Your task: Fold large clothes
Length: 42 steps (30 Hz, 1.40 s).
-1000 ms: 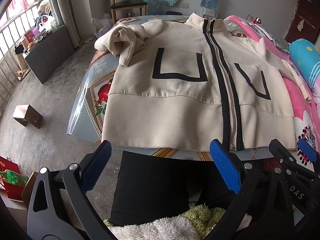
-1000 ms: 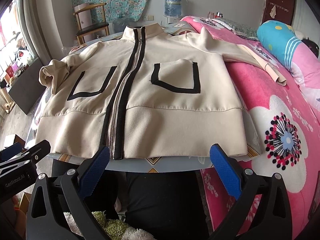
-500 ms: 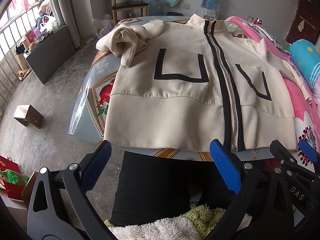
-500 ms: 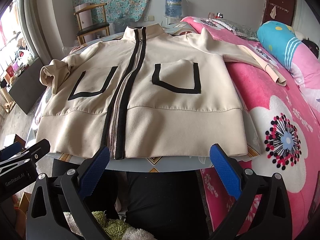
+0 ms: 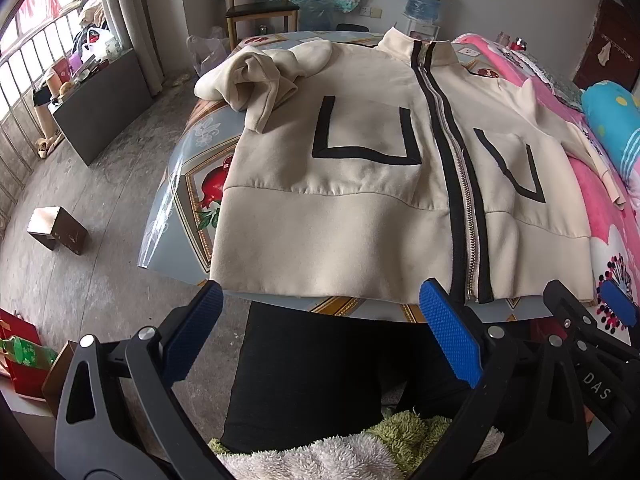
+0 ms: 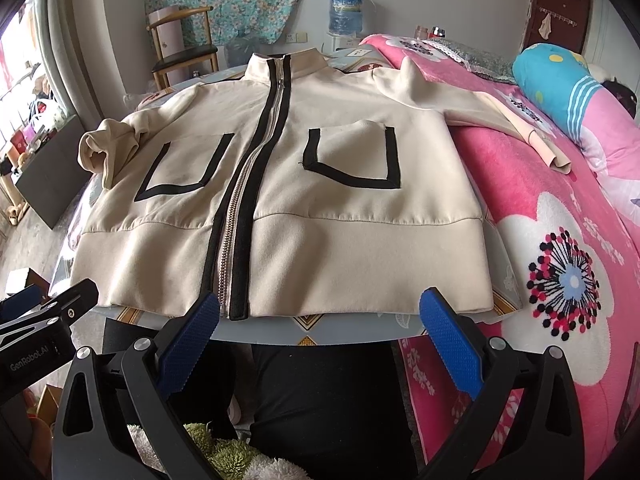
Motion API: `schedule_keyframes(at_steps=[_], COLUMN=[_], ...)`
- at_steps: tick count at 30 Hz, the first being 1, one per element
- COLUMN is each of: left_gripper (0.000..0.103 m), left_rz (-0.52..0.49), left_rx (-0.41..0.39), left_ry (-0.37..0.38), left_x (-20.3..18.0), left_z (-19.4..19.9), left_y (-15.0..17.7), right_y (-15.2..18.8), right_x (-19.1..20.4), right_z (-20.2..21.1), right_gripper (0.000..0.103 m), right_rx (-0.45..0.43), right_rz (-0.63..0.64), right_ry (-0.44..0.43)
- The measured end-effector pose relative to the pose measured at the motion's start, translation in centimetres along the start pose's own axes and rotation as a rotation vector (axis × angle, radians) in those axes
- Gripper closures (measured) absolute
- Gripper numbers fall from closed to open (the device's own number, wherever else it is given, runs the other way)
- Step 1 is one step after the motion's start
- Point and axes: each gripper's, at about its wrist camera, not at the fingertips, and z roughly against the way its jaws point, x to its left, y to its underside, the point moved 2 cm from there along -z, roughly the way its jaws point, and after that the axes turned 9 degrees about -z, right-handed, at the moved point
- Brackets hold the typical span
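Beside the jacket (image 6: pixel 320 184), pink bedding (image 6: pixel 560 240).

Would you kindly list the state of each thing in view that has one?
Jacket: zipped, flat, front up, unfolded.
Left sleeve: bunched on the table.
Right sleeve: stretched onto the pink blanket.
Left tool: open, empty.
Right tool: open, empty.

cream jacket (image 6: pixel 328 200) | zipped, black trim | flat, front up | on table
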Motion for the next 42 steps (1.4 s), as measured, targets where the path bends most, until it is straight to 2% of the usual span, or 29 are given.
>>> schedule_keyframes(at_steps=[8, 21, 24, 28, 30, 33, 35, 38, 42], left_gripper=[0.008, 0.008, 0.008, 0.008, 0.008, 0.008, 0.008, 0.008, 0.008], left_rz=[0.005, 0.012, 0.015, 0.025, 0.041, 0.062, 0.081, 0.113, 0.159], left_rx=[0.003, 0.026, 0.026, 0.026, 0.025, 0.019, -0.001, -0.054, -0.167], left_ry=[-0.008, -0.026, -0.034, -0.04, -0.038, -0.041, -0.033, -0.004, 0.037], left_x=[0.3, 1.2, 2.0, 4.0, 5.2, 7.3, 8.8, 11.1, 14.1], left_z=[-0.5, -2.7, -3.5, -5.0, -5.7, -6.5, -6.8, -7.0, -6.8], left_y=[-0.3, -1.9, -2.4, -2.9, -3.2, -3.8, -4.4, -5.3, -6.4], right_y=[0.0, -2.6, -3.3, -4.5, -5.2, -6.7, -8.0, -10.4, -12.1], right_x=[0.0, 1.5, 2.1, 3.3, 3.9, 5.1, 6.2, 9.1, 14.7], right_z=[0.0, -1.4, -2.1, -3.6, -4.1, -4.6, -4.9, -6.0, -8.2], right_gripper=[0.005, 0.005, 0.005, 0.005, 0.005, 0.005, 0.005, 0.005, 0.005], right_rx=[-0.003, -0.019, -0.021, 0.037, 0.038, 0.037, 0.037, 0.069, 0.129], right_rz=[-0.001, 0.019, 0.033, 0.079, 0.098, 0.12, 0.119, 0.1, 0.148], right_ry=[0.001, 0.038, 0.054, 0.055, 0.049, -0.021, -0.113, -0.312, -0.472])
